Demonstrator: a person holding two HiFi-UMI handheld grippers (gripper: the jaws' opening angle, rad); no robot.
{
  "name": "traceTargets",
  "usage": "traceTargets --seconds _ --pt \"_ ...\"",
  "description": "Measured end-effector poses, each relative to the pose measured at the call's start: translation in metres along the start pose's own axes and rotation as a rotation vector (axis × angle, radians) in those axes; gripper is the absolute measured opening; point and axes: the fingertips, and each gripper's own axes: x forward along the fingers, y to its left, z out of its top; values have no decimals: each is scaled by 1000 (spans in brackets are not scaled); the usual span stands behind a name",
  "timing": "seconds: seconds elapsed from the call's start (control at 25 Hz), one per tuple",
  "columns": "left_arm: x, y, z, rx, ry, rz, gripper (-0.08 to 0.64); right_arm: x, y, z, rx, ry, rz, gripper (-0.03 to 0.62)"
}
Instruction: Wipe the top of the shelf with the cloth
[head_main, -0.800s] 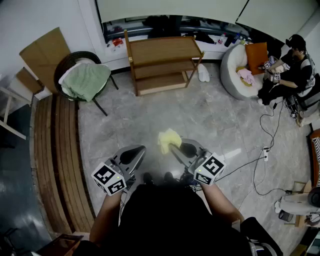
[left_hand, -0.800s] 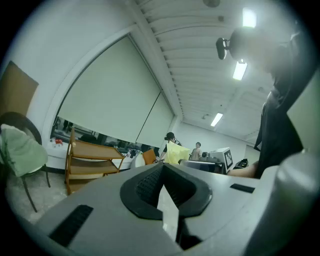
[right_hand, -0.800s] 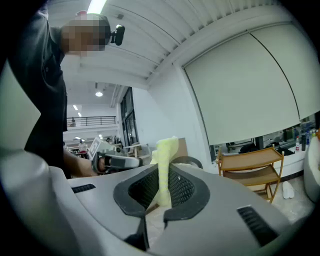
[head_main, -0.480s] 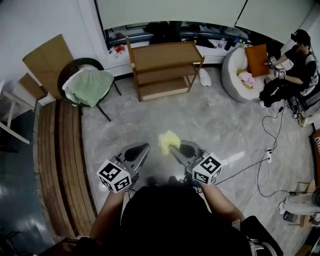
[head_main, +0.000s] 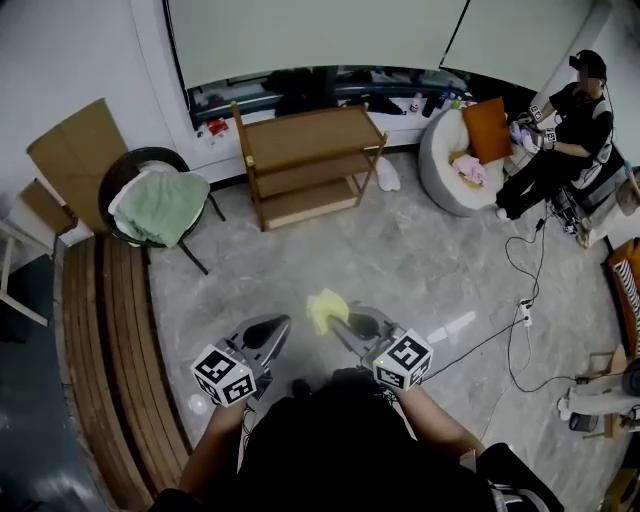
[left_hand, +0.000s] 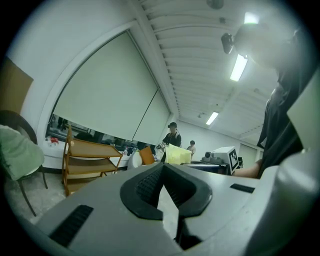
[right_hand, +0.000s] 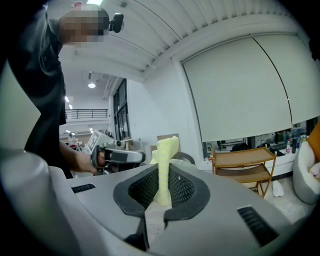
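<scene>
Shifted left in head view since earlier frame: shelf (head_main: 305, 150), well apart across floor. Cloth (head_main: 326, 308) pinched upright in right gripper (head_main: 338, 320). Left gripper (head_main: 278, 328) closed, empty. Shelf to be approached first, then cloth flattened on top and swept edge to edge.

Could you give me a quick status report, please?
Left tool shut, empty. Right tool shut on cloth. Shelf ahead across floor, not yet reached. No obstacle seen between.

Soft cloth (head_main: 325, 308), wooden shelf (head_main: 305, 135), glossy floor (head_main: 420, 250)
</scene>
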Motion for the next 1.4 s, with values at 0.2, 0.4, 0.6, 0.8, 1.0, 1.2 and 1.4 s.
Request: traceTargets --seconds 0.2,0.4,0.6,0.8,1.0,1.2,1.4 --pt "-5 22 -5 12 -1 0 11 17 -6 -4 4 9 -56 41" --pt "-6 52 3 41 11 1 11 54 -17 6 0 -3 -47 41" --pt "9 75 9 38 19 12 11 74 -38 7 2 10 -30 41" --pt "32 104 15 19 52 7 11 96 -72 13 11 13 -14 41" --pt "74 133 34 32 68 25 11 115 -118 23 12 16 14 41" --pt "113 165 55 61 109 1 11 152 -170 40 24 2 34 41" --pt "156 197 76 62 134 32 11 177 -220 55 26 1 79 41"
